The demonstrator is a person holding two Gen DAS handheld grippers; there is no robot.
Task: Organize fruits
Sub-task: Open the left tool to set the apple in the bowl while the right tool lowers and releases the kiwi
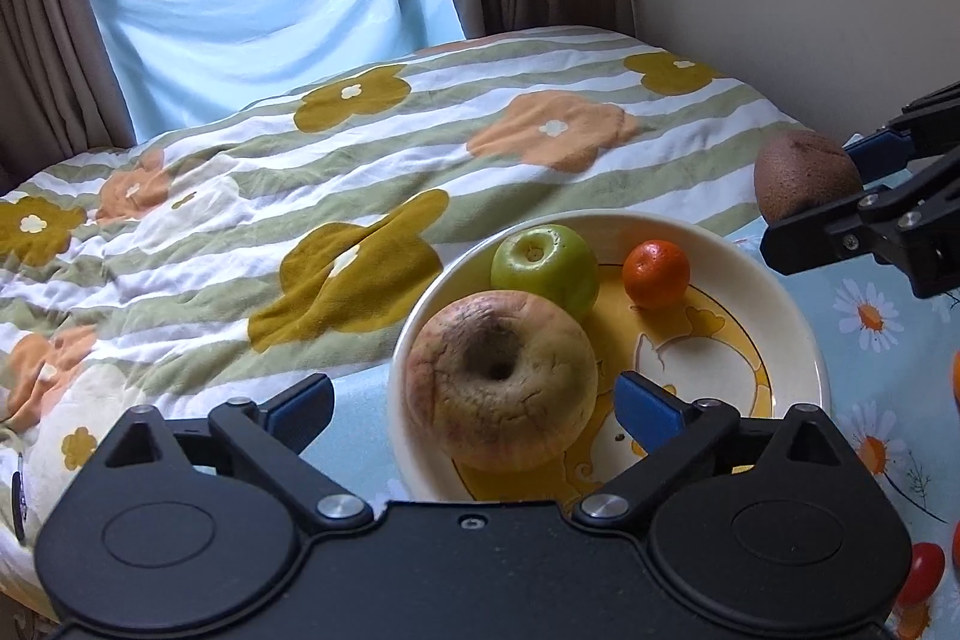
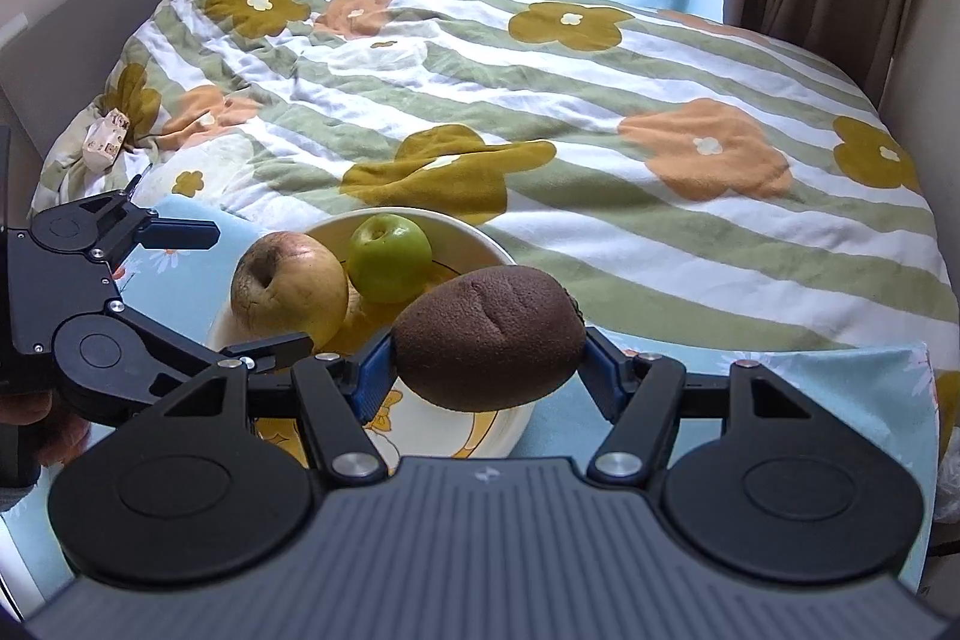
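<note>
A cream plate (image 1: pixel 798 316) (image 2: pixel 480 232) with a yellow cartoon print holds a large blotchy yellow-red apple (image 1: pixel 501 379) (image 2: pixel 288 289), a green apple (image 1: pixel 543 271) (image 2: pixel 390 265) and a small orange tangerine (image 1: pixel 655 274). My left gripper (image 1: pixel 474 400) (image 2: pixel 252 289) is open, its blue pads on either side of the large apple with gaps showing; the apple rests on the plate. Over the plate's right rim, my right gripper (image 2: pixel 486 346) (image 1: pixel 822 196) is shut on a brown kiwi (image 2: pixel 489 340) (image 1: pixel 804 175). In the right wrist view the kiwi hides the tangerine.
The plate sits on a light-blue daisy cloth (image 1: pixel 870 340) at the near edge of a bed with a striped floral quilt (image 1: pixel 360 148). Red cherry tomatoes (image 1: pixel 921 574) and an orange fruit (image 1: pixel 955 382) lie at the right edge. Curtains and a window stand behind.
</note>
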